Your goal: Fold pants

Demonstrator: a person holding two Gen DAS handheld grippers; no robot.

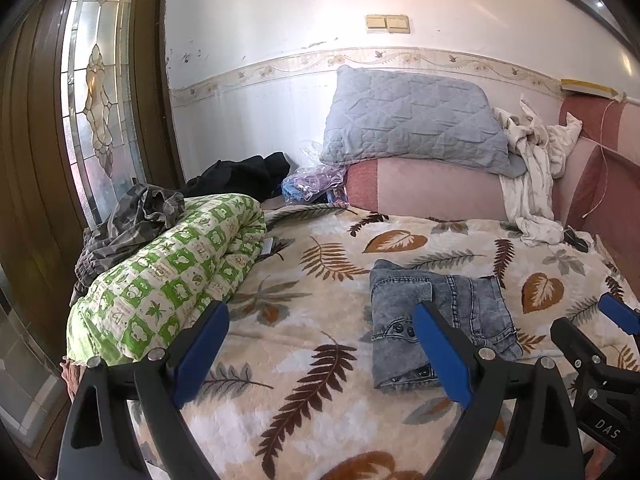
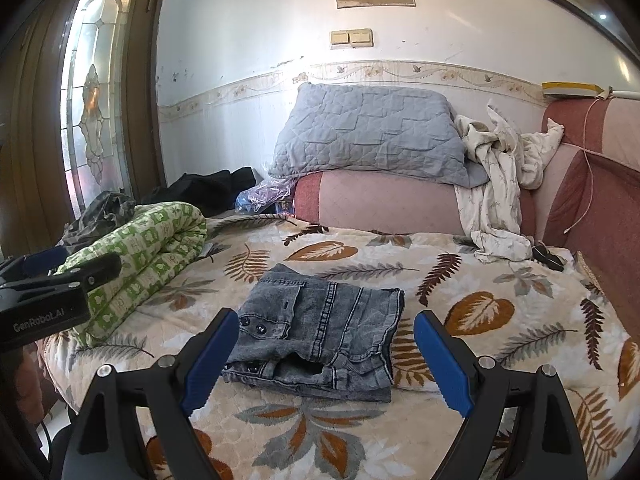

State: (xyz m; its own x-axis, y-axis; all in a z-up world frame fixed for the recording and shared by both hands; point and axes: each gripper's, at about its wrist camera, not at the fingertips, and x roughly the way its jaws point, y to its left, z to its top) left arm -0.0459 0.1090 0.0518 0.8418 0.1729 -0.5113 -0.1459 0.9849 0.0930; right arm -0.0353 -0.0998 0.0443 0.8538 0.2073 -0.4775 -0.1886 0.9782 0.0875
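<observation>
Pants [image 2: 320, 328] are folded into a compact, roughly rectangular bundle: stone-washed grey-blue denim, thick stitched seams, dark snap buttons along the left edge, waistband opening facing the camera. They lie flat on the bed, on a fleecy cream blanket [image 2: 500, 280] printed with brown and grey ferns and leaves.

Left tongs [image 1: 320, 344]: spread wide, nothing between the blue ribbed pads, black angular arms with silver pivot bolts. They hang over bare blanket; the bundle sits just beside the right-hand pad in the left wrist view.

Right tongs [image 2: 326, 360]: also wide, empty. The pants lie on the blanket beyond the pads, framed by the gap between them in the right wrist view, not gripped.

Left edge of bed: rolled quilt [image 1: 168, 280], green-and-white checked print, puffy. Grey camouflage cloth [image 1: 132, 216] and a black garment [image 1: 244, 176] are crumpled behind it.

Back of the bed: pink padded bolster [image 2: 380, 204] with a quilted grey-blue pillow [image 2: 368, 136] on top, and rumpled white patterned fabric [image 2: 500, 184] draped down its right end.
</observation>
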